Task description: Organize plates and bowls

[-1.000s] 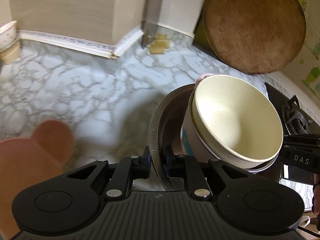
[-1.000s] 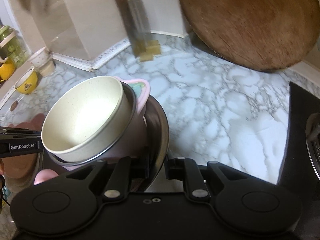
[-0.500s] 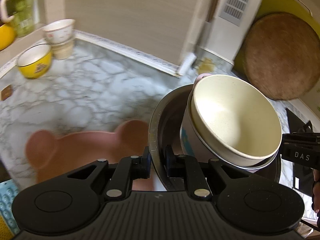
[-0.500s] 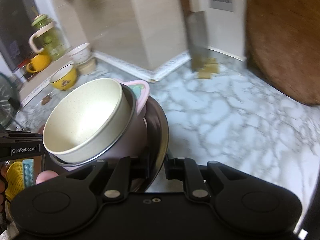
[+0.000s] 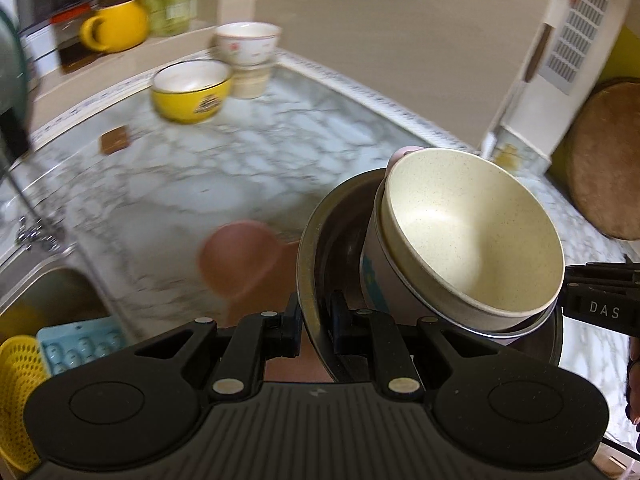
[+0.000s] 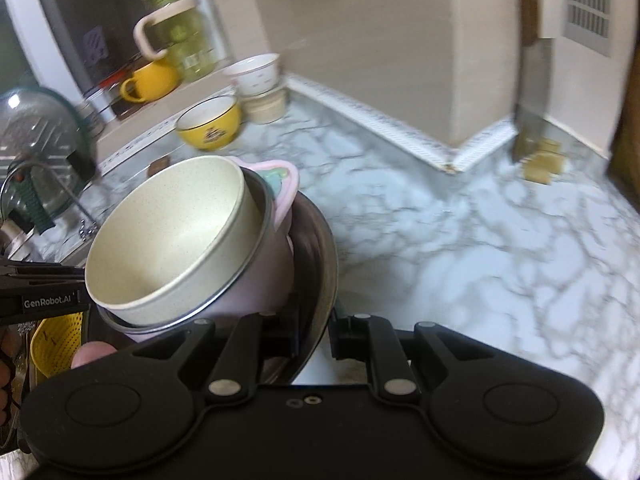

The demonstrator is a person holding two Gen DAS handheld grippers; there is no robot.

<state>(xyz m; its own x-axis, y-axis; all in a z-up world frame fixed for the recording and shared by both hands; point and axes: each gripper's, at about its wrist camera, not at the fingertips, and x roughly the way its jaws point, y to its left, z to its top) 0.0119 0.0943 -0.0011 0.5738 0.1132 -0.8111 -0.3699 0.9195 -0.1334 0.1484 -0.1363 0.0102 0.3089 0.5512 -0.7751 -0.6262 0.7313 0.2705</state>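
Both grippers hold one metal bowl by opposite rims, above the marble counter. My left gripper [image 5: 314, 326] is shut on the metal bowl's [image 5: 316, 240] near rim. My right gripper [image 6: 316, 330] is shut on the metal bowl's [image 6: 320, 256] other rim. Inside it, tilted, sits a pink bowl [image 6: 260, 284] with an eared handle, and a cream bowl [image 5: 472, 236] nests in that; the cream bowl also shows in the right wrist view [image 6: 172, 232]. A pink bear-eared plate [image 5: 236, 256] lies on the counter below.
A yellow bowl [image 5: 192, 94] and two stacked white bowls [image 5: 248, 46] stand at the counter's back left; a yellow mug [image 5: 114, 30] and green jar sit on the ledge. A sink [image 5: 44, 296] with a yellow strainer [image 5: 18, 376] lies left. A round wooden board [image 5: 604, 160] leans right.
Both grippers have carried the stacked bowls leftward across the counter. The sink, yellow bowl and ledge have come into view. The grips have not changed.
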